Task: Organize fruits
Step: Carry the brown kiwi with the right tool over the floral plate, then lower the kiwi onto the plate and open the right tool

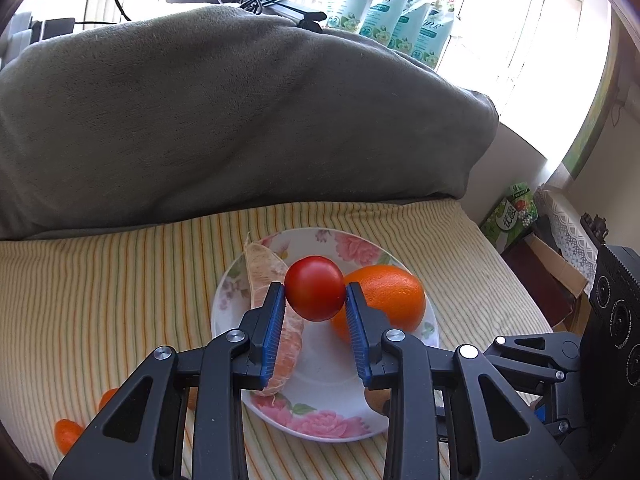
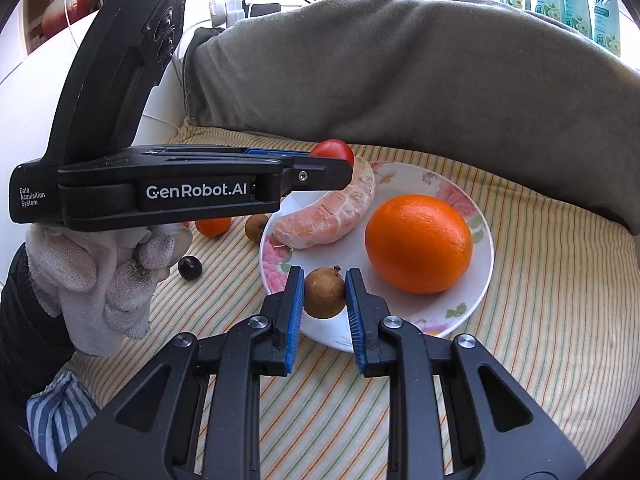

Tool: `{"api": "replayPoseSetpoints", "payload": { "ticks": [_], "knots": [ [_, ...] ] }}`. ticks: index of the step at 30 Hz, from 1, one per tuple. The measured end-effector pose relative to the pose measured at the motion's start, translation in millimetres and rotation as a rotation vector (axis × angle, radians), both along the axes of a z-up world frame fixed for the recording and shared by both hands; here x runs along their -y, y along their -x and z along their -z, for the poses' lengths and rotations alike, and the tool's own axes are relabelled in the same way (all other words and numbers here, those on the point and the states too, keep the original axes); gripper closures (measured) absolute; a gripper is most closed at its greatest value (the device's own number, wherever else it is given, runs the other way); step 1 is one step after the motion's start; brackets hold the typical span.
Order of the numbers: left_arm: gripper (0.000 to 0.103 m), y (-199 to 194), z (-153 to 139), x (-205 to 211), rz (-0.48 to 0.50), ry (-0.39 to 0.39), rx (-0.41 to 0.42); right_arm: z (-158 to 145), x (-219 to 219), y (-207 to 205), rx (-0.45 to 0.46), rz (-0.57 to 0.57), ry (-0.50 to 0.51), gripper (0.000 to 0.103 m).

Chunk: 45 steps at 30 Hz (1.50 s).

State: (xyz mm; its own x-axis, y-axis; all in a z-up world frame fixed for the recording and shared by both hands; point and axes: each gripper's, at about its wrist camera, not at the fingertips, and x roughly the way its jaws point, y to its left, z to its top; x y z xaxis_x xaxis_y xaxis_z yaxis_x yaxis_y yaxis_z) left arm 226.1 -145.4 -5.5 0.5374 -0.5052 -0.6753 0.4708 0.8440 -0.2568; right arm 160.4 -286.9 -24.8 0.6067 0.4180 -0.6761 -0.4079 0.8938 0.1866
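I see a bed covered in a striped yellow sheet [image 2: 520, 320]. A floral plate [image 2: 482, 264] sits on it near the middle. Left of the plate, on the sheet, lie a small brown fruit [image 2: 254, 227], a small orange fruit [image 2: 214, 227] and a dark round fruit [image 2: 189, 267]. A grey blanket [image 2: 400, 72] is heaped along the far side.
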Motion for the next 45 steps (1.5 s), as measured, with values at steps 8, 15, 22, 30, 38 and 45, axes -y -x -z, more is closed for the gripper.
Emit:
{"api": "replayPoseSetpoints", "payload": {
  "ticks": [8,15,22,30,38,45],
  "knots": [
    [0.073,-3,0,7,0.01,0.002,-0.005,-2,2,-2,-0.005,0.002,-0.009,0.081],
    [0.07,-4,-2,8,0.014,0.004,0.001,-2,4,-2,-0.003,0.013,-0.008,0.079],
    [0.059,-3,-6,8,0.019,0.013,0.011,-6,5,1,0.014,0.018,-0.009,0.051],
    [0.034,-1,-11,4,0.002,0.024,0.019,-8,8,4,0.029,0.028,-0.016,0.028],
    [0.031,6,-17,-5,-0.011,0.033,0.023,-12,5,7,0.032,0.026,-0.014,0.025],
    [0.031,14,-25,-18,-0.028,0.042,0.035,-17,3,13,0.035,0.032,-0.018,0.025]
  ]
}}
